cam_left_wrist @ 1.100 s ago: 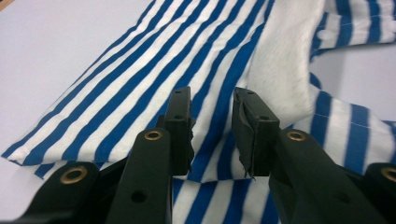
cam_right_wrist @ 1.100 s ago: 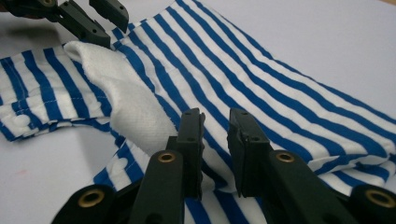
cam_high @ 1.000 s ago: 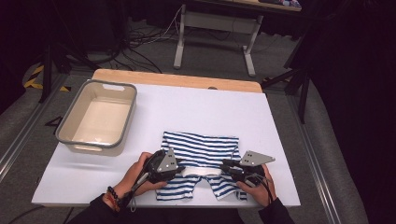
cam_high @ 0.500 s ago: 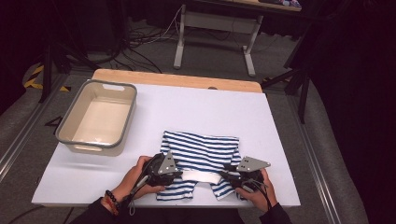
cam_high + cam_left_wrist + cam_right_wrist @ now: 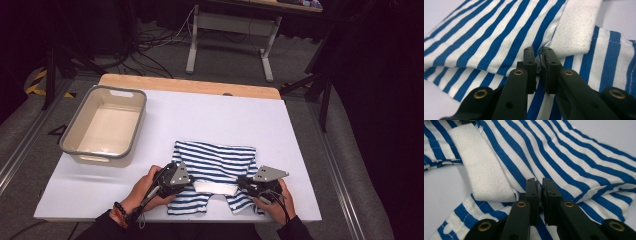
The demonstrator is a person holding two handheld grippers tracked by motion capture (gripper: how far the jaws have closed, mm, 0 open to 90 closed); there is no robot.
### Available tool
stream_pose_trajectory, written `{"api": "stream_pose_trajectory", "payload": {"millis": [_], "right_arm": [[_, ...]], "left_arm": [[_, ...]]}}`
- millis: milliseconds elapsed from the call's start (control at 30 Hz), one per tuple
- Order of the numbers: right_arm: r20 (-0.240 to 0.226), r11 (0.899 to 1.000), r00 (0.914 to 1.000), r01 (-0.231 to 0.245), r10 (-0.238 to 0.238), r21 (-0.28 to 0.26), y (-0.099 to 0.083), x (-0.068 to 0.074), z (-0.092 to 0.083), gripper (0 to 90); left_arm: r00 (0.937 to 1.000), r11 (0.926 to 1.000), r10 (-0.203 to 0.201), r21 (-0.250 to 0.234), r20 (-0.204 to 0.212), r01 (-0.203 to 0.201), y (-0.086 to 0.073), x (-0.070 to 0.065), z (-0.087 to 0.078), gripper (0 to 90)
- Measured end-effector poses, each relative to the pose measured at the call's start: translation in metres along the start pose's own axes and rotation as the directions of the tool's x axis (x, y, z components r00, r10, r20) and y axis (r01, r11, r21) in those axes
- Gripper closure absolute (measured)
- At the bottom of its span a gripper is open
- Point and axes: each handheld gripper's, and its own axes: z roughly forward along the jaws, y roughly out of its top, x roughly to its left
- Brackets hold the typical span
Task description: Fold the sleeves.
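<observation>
At the near edge of the white worktop (image 5: 210, 115), the striped garment (image 5: 215, 162) lies folded, its ribbed white waistband (image 5: 215, 188) between both hands. The jaws of the left gripper (image 5: 538, 53) and right gripper (image 5: 538, 184) have just been closing and now pinch thin fabric folds, ready for a lift. Soft blue-white knit; grey plastic tub (image 5: 105, 126) well apart.

Even overhead light brightens the white table (image 5: 210, 120); surroundings are dark; close-up foregrounds are slightly soft.
</observation>
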Motion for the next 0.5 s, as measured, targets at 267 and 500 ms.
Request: {"api": "stream_pose_trajectory", "payload": {"millis": [267,500], "right_arm": [[0.018,0.997,0.9994,-0.028,0.03,-0.077,0.004,-0.002,-0.013,84.7],[-0.01,0.995,0.9991,-0.042,0.041,-0.086,0.0,0.002,-0.03,84.6]], "left_arm": [[0.9999,0.9982,0.016,-0.057,0.004,-0.016,0.008,-0.003,-0.016,83.9],[0.9969,0.9955,0.068,-0.07,0.04,-0.065,0.011,-0.018,-0.027,84.0]]}}
